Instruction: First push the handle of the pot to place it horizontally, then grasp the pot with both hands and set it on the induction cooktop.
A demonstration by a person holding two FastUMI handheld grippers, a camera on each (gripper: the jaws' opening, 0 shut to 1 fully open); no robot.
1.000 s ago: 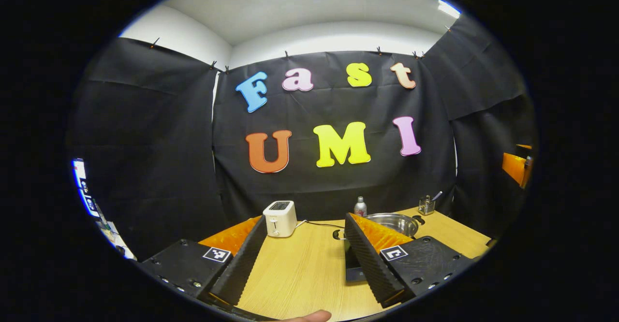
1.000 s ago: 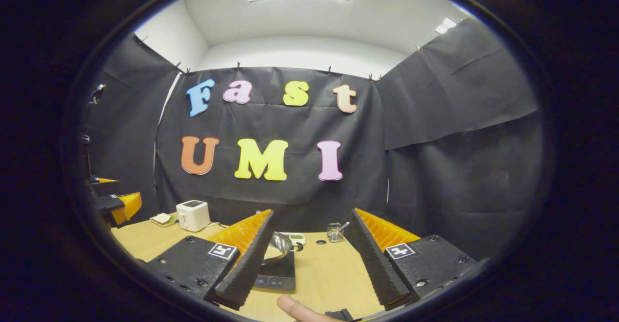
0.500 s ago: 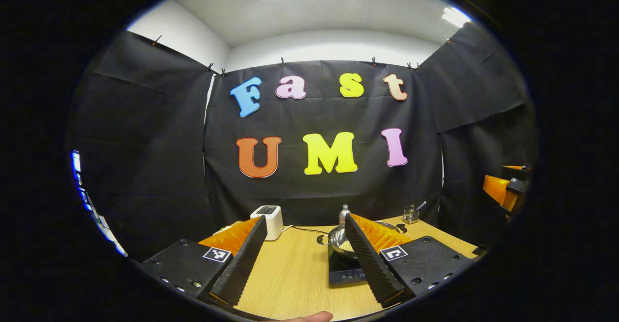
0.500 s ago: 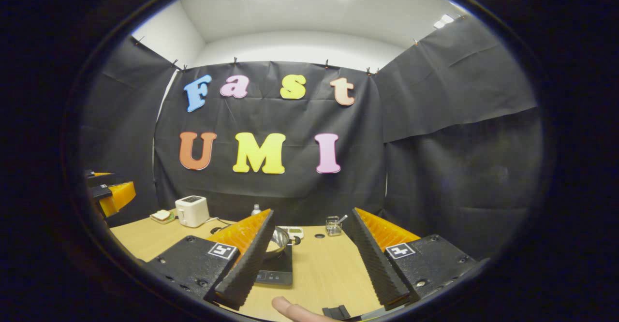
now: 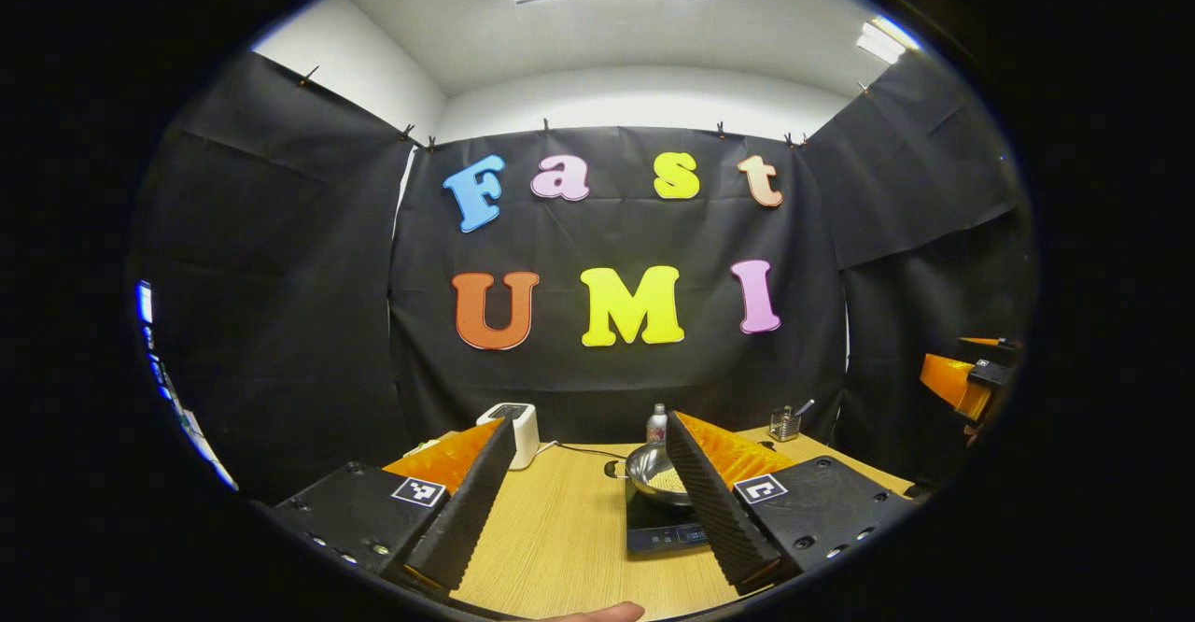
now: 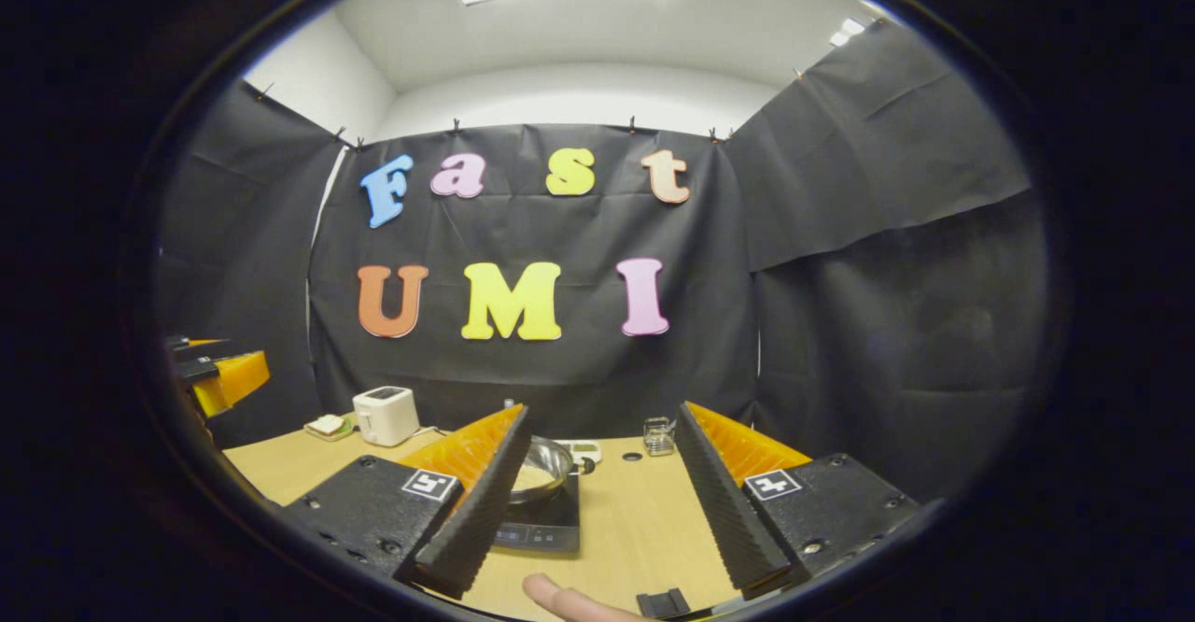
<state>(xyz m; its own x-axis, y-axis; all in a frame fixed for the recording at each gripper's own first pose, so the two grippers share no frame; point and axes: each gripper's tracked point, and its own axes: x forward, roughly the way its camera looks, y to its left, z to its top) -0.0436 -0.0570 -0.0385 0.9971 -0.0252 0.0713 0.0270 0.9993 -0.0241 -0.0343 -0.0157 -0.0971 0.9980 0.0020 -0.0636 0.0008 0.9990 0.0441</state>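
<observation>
Going left to right: the left gripper (image 5: 583,510) hangs spread and empty above the near edge of the tabletop (image 5: 560,529), with the pot (image 5: 653,474) ahead and to its right. The pot already sits on the induction cooktop (image 6: 546,524) mid-table, its handles lying roughly across. The right gripper (image 6: 597,510), also spread and empty, has the pot ahead-left. Both look pulled well back; neither seems clearly nearer.

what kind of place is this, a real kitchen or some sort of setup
Most likely a staged recording booth dressed as a kitchen, not a real one. Black cloth walls are clipped up around a light wooden table, which carries a steel pot on a black induction cooktop and a white toaster.
</observation>
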